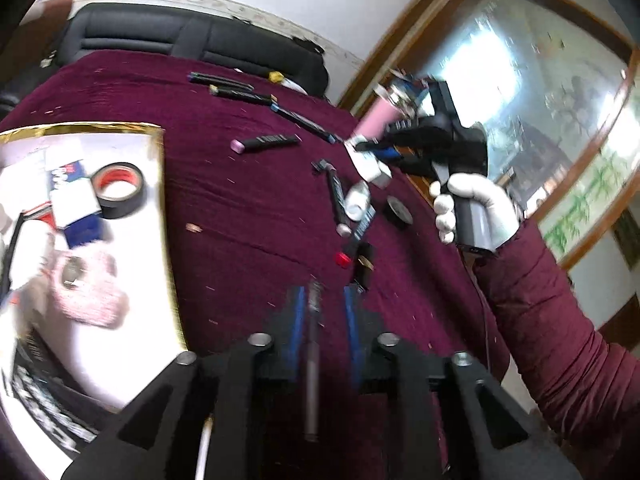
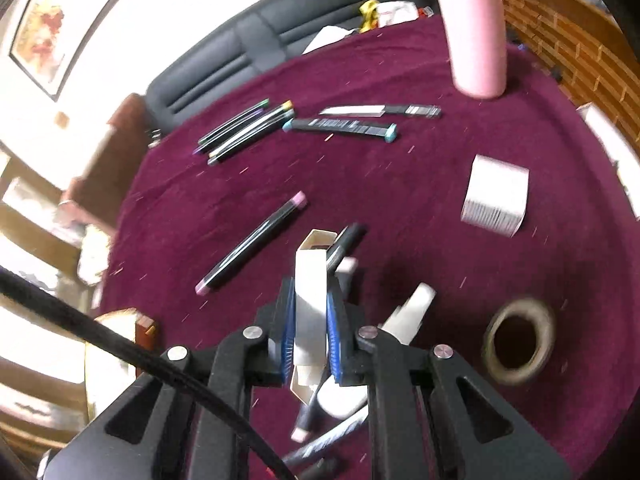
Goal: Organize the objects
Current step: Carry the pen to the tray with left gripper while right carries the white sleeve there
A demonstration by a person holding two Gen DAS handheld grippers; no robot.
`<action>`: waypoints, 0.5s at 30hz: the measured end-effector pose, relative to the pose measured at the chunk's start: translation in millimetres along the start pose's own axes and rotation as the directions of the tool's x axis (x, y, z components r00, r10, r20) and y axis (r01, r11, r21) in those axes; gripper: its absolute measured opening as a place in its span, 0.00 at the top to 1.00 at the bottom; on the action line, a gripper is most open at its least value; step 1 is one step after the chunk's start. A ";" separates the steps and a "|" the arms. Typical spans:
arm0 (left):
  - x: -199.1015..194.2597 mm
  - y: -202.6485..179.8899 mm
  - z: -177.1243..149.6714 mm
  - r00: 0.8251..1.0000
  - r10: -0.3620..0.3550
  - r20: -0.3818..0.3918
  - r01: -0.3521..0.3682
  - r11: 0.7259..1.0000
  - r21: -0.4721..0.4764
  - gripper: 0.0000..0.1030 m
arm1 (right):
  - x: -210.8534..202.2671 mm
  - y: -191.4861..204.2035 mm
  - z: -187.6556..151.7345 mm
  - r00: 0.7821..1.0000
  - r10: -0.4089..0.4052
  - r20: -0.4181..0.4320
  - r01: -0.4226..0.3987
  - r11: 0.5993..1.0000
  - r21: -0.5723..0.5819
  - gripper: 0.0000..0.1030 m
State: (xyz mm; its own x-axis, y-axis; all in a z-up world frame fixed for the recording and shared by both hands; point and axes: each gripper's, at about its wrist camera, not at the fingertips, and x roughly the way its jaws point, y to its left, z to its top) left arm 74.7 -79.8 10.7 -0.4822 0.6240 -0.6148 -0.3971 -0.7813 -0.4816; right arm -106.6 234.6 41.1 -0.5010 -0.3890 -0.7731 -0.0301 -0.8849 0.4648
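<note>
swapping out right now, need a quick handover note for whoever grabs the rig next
Right gripper: shut on a small white box, lifted above the maroon tablecloth.
Left gripper: holds a thin grey pen-like item between its blue pads; grip not certain through blur.
Done: the white tray with the gold rim already holds a roll of black tape and several small boxes.
Left: loose markers, pink bottle, white card stack and brown tape roll still lie on the cloth.
</note>
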 end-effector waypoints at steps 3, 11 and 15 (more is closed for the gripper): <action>21.7 -18.4 -9.3 0.996 0.049 -0.071 -0.045 0.997 0.059 0.75 | -9.5 2.5 -22.2 0.998 0.066 -0.011 -0.066 0.998 -0.013 0.88; 88.6 -69.5 -43.8 0.895 0.440 -0.077 -0.361 0.813 0.456 0.74 | -35.1 19.0 -66.7 0.973 0.231 -0.027 -0.232 0.971 -0.061 0.88; 89.2 -67.6 -38.8 0.920 0.373 -0.122 -0.284 0.847 0.450 0.93 | -47.3 32.9 -80.9 0.960 0.281 -0.018 -0.281 0.955 -0.096 0.88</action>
State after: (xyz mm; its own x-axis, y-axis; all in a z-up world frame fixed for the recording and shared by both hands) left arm 88.9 28.2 -35.8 -0.4965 0.2809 -0.8213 -0.5506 -0.8334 0.0478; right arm -13.9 203.2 58.0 -0.4732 -0.6266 -0.6192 0.1953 -0.7600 0.6199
